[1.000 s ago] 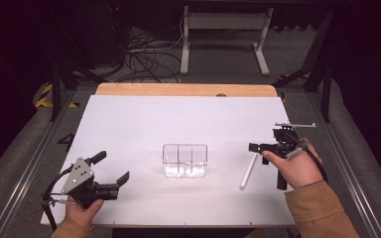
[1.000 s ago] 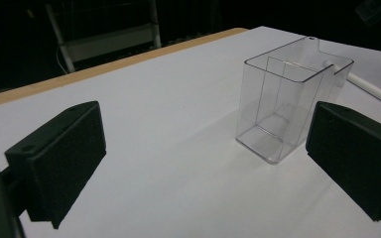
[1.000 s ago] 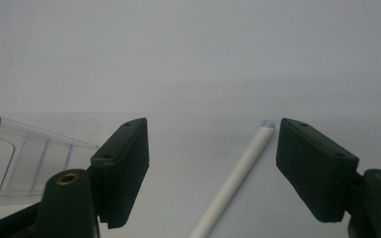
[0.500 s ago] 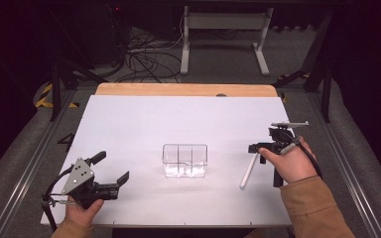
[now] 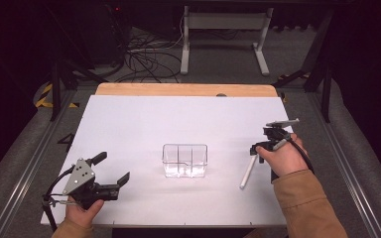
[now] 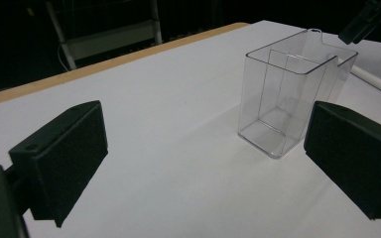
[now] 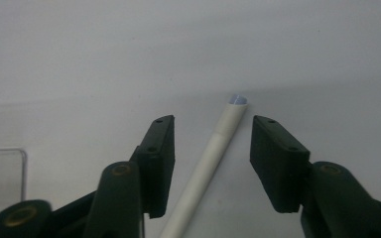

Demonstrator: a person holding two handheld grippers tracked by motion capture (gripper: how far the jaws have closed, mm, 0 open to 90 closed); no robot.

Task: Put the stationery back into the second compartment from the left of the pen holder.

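A white pen (image 5: 248, 173) lies on the white table (image 5: 178, 119), right of a clear divided plastic container (image 5: 184, 159) that stands at the middle. My right gripper (image 5: 258, 148) is lowered over the pen's far end. In the right gripper view the pen (image 7: 213, 148) runs between the two pads with a gap on each side; the right gripper (image 7: 213, 124) is open, and its jaws have just been closing. My left gripper (image 5: 111, 168) rests open at the near left with nothing in it. The left gripper view looks past the left gripper (image 6: 208, 158) to the container (image 6: 287, 99) and the pen (image 6: 377, 82).
A wooden strip (image 5: 183, 89) borders the table's far edge, with cables and a metal stand on the floor behind it. Grey rails run along both sides of the table. A corner of the container (image 7: 10, 153) shows at the left of the right gripper view.
My right gripper has dropped slightly toward the pen and its jaws have narrowed around it. The left gripper, the container and the pen have stayed put.
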